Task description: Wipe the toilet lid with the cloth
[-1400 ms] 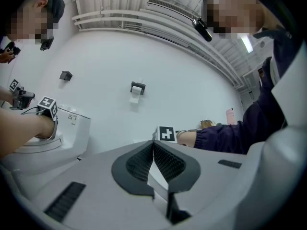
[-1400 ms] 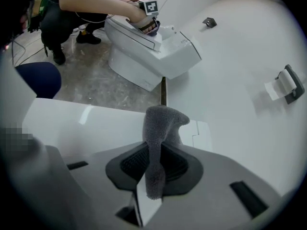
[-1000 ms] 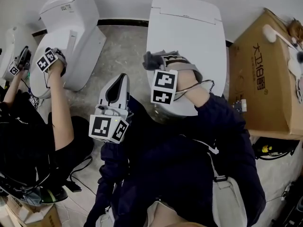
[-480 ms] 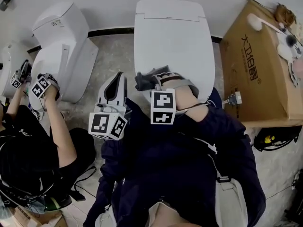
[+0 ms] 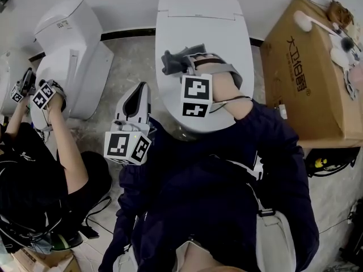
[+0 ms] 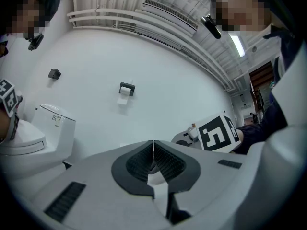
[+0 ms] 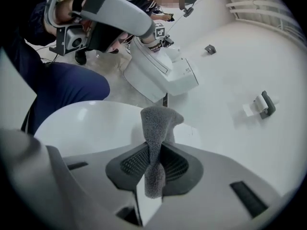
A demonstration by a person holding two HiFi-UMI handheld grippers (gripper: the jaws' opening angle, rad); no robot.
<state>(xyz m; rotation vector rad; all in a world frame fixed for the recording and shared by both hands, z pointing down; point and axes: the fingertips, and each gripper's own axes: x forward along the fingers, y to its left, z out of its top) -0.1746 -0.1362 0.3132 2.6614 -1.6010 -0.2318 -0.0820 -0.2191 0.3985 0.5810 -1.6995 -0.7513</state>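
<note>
The white toilet lid (image 5: 215,33) is closed in the middle of the head view. My right gripper (image 5: 182,62) hovers over or on the lid's left half, shut on a grey cloth (image 5: 170,61). In the right gripper view the cloth (image 7: 156,126) sticks up from between the jaws, with the lid (image 7: 91,126) just beyond. My left gripper (image 5: 137,97) is shut and holds nothing, left of the toilet and over the floor. In the left gripper view its jaws (image 6: 153,152) meet and point at a white wall.
A second white toilet (image 5: 74,38) stands at the left, where another person's arm (image 5: 71,146) works with grippers (image 5: 41,94). A large cardboard box (image 5: 309,78) stands against the toilet's right side. A paper holder (image 6: 126,88) hangs on the wall.
My right gripper drew the cloth toward the lid's front edge, then moved it back up toward the hinge end. The left gripper has stayed about where it was.
</note>
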